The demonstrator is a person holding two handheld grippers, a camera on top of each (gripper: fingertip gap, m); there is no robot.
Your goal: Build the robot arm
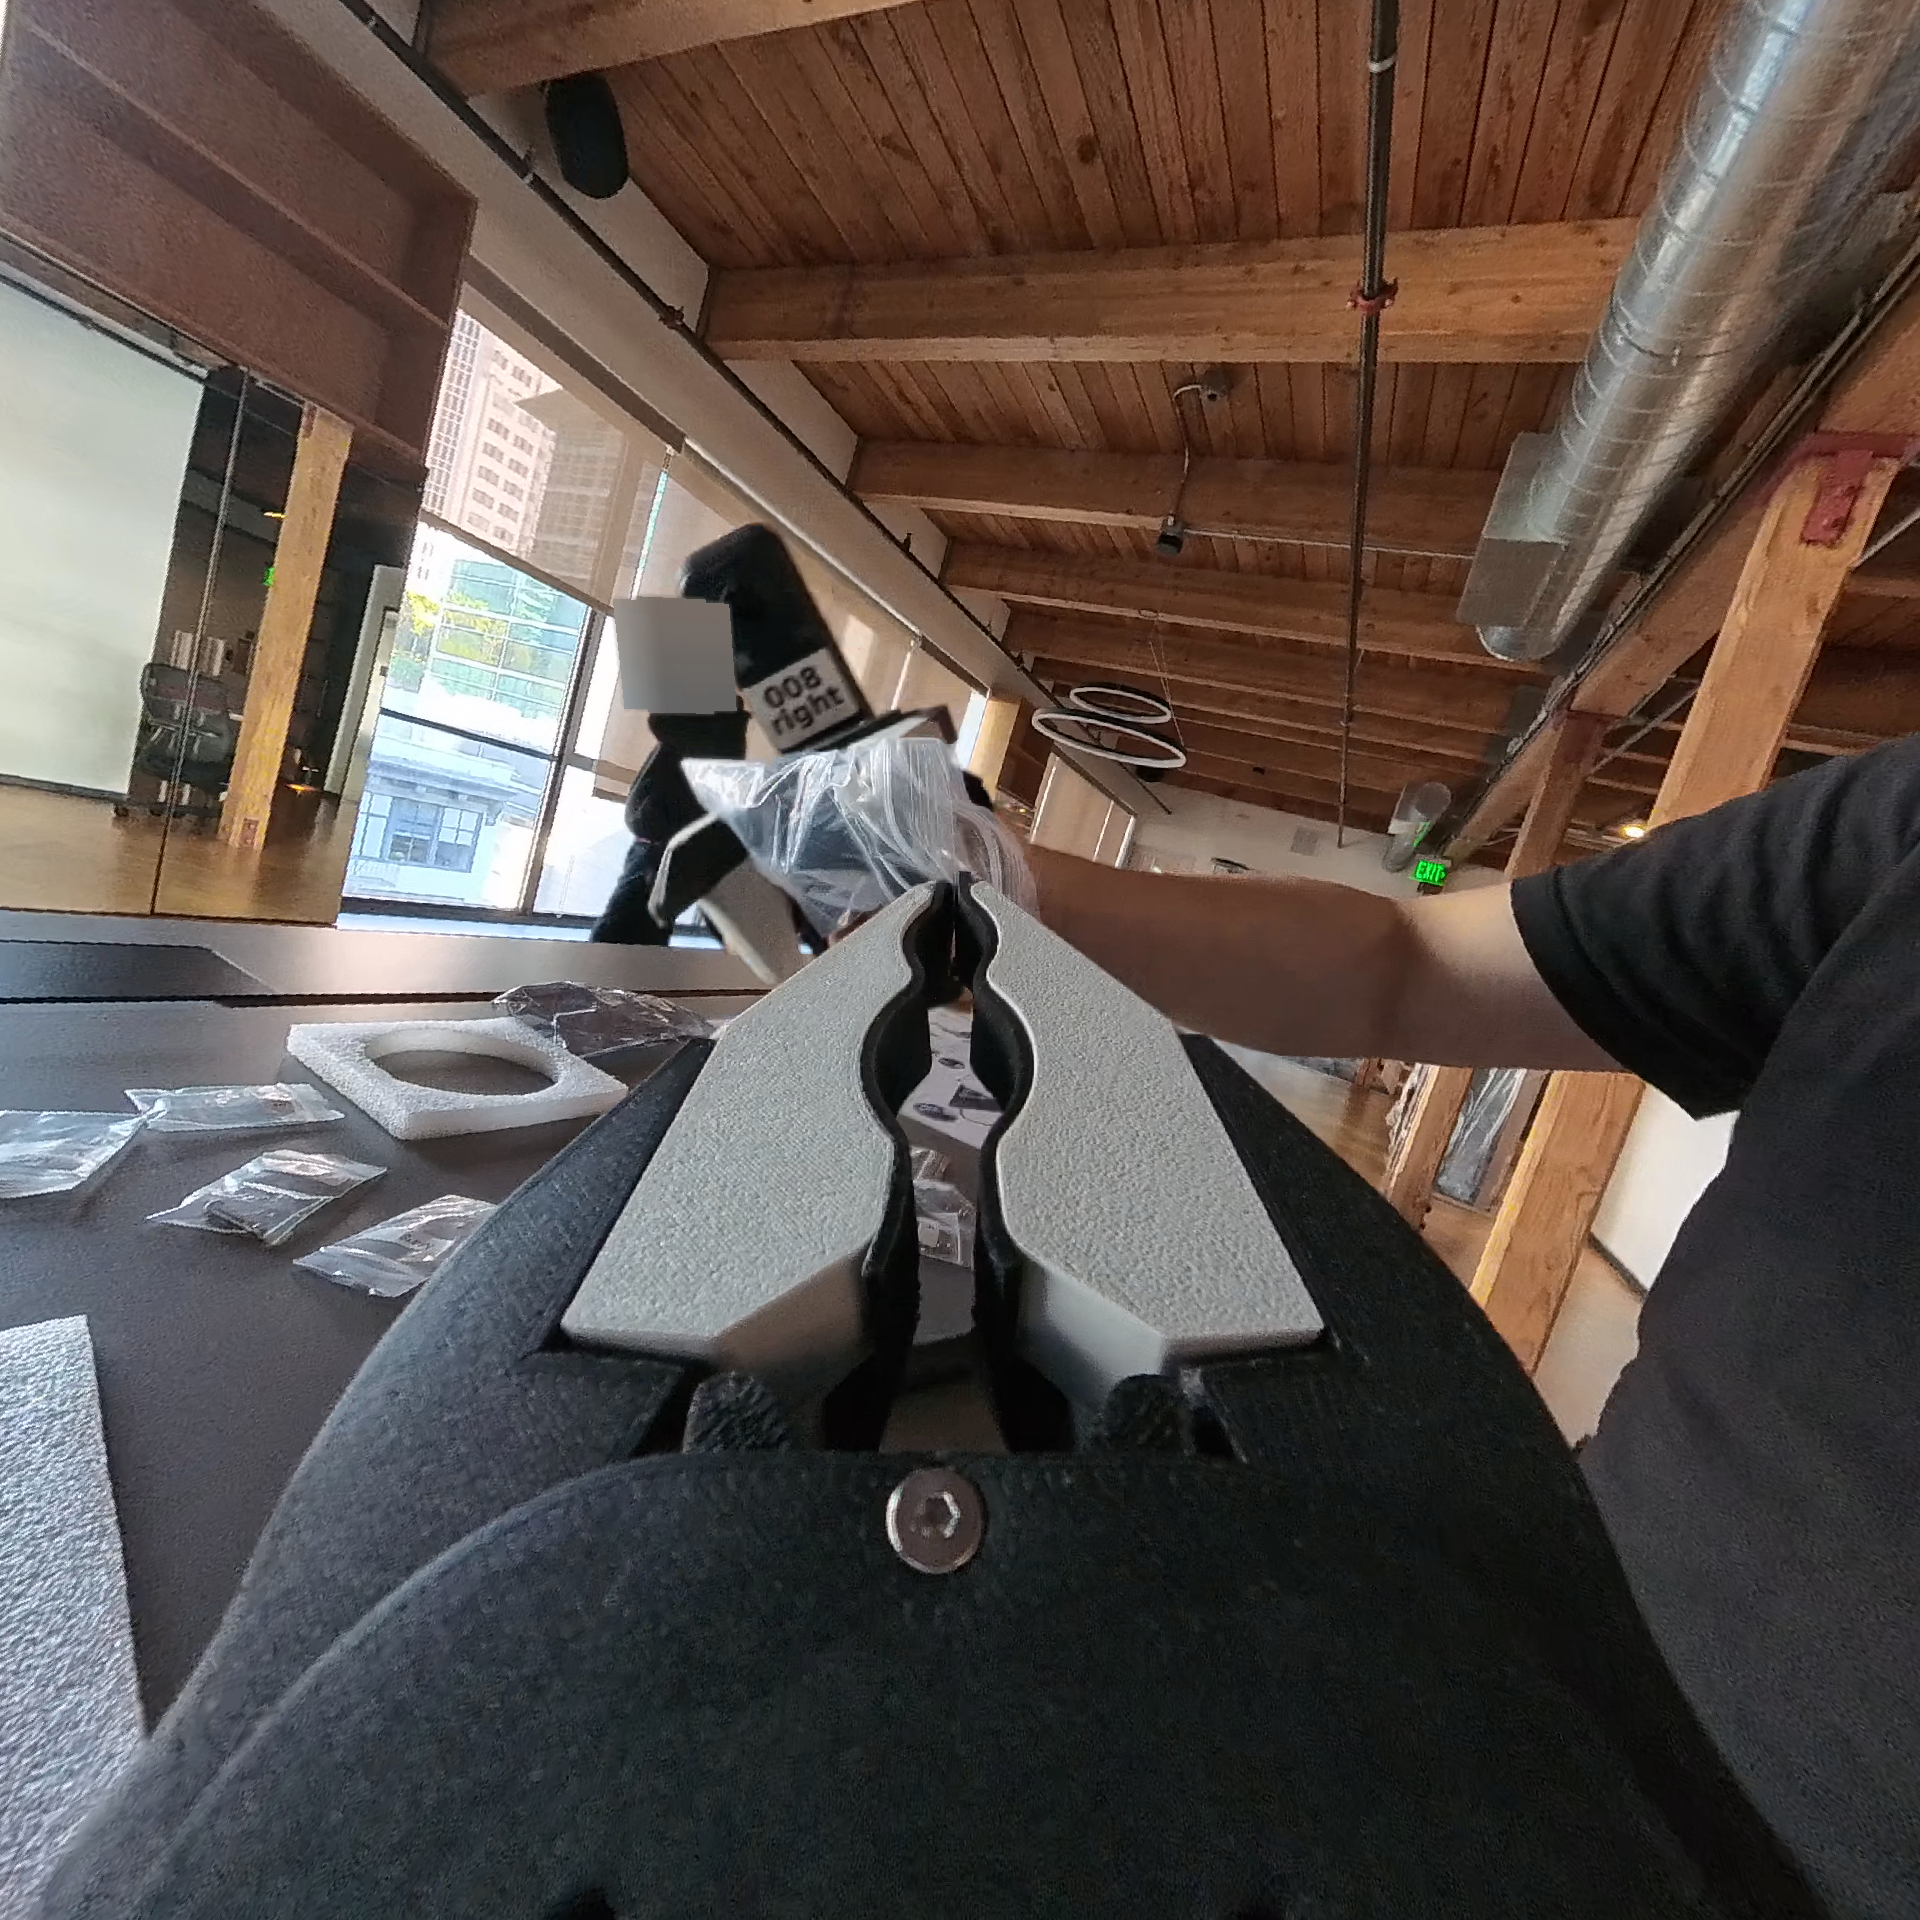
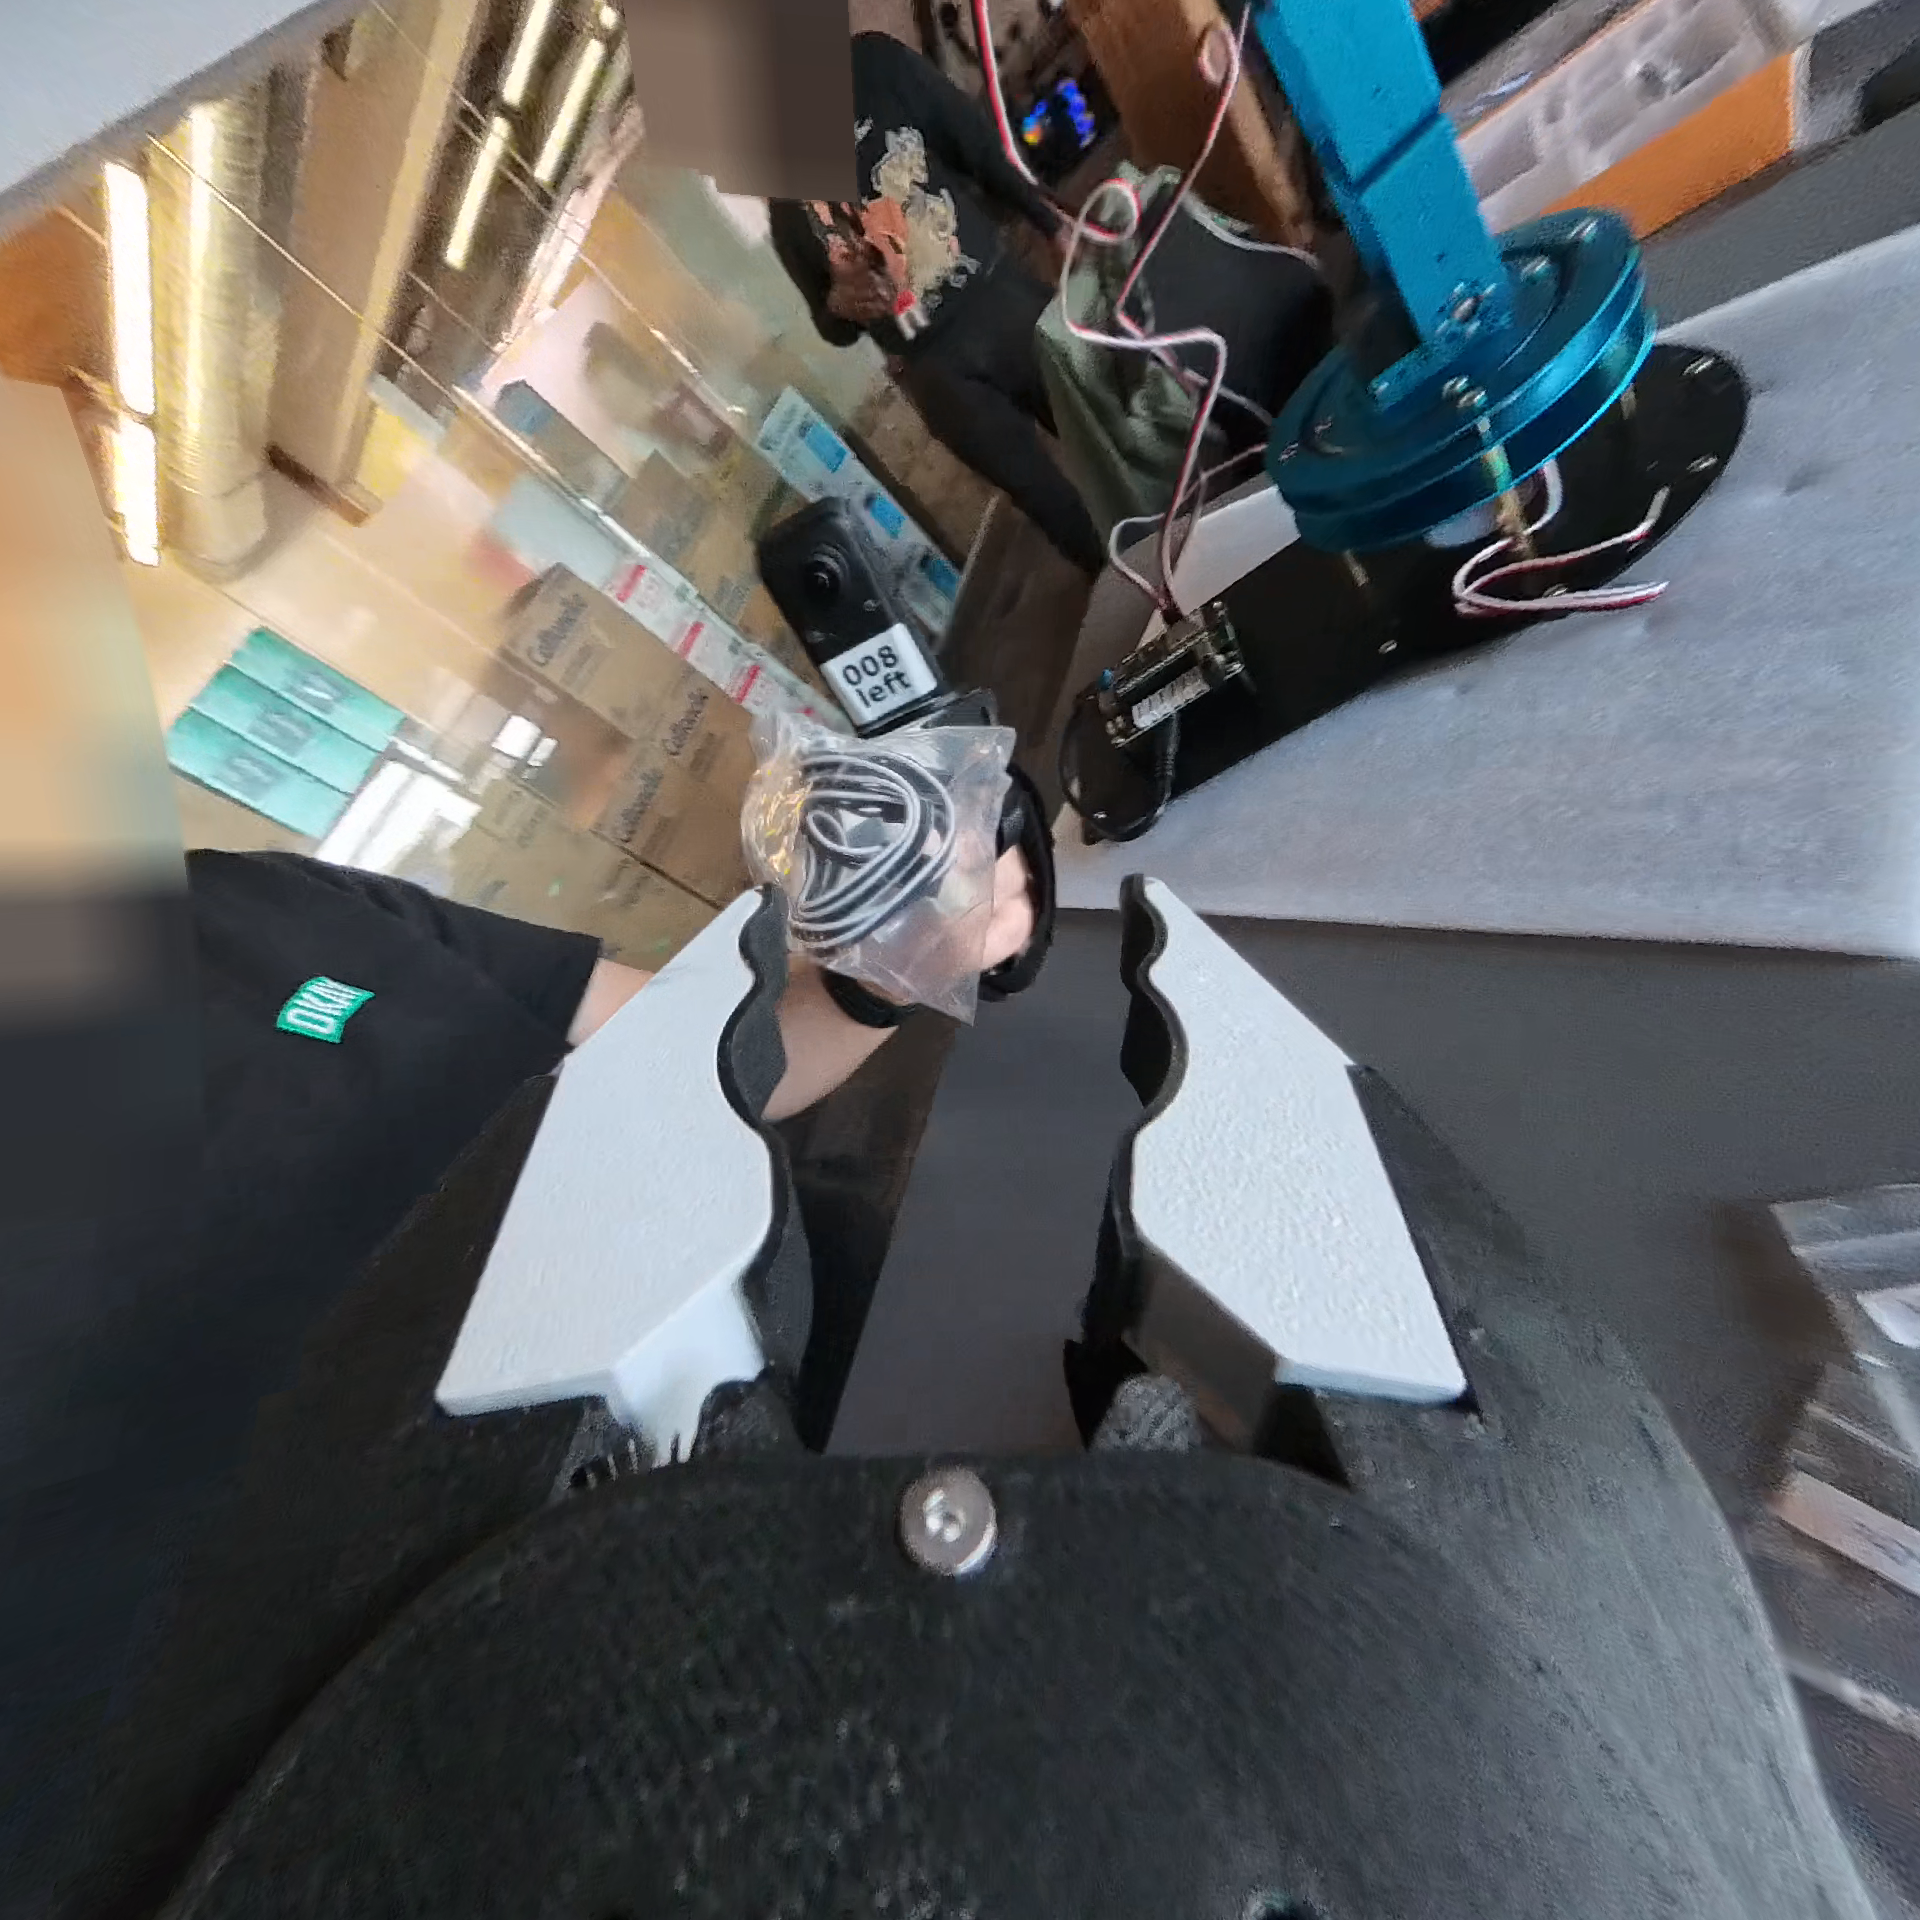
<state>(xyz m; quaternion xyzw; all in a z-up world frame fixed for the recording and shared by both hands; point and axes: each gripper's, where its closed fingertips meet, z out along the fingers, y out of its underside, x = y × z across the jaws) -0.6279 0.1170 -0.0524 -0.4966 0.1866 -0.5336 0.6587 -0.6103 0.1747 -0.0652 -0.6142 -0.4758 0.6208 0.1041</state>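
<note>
My left gripper [image 1: 957, 896] is shut on the edge of a clear plastic bag [image 1: 844, 821] and holds it up above the dark table [image 1: 260, 1351]. In the right wrist view the bag [image 2: 873, 857] shows a coil of black cable inside, hanging under the left gripper's black body [image 2: 883, 665]. My right gripper [image 2: 951, 899] is open and empty, its left fingertip [image 2: 756, 920] right beside the bag. In the left wrist view the right gripper [image 1: 727, 904] sits just behind the bag, fingers apart.
Several small clear bags [image 1: 270, 1195], a white foam frame with a round hole [image 1: 457, 1070] and a grey foam sheet [image 1: 52, 1507] lie on the table. A blue robot arm base on a black round plate [image 2: 1455, 416] with wires and a circuit board [image 2: 1174, 675] stands on white foam [image 2: 1558, 779]. A person in black [image 2: 935, 260] stands behind. The gap from one gripper's tips to the other's is roughly 7 centimetres.
</note>
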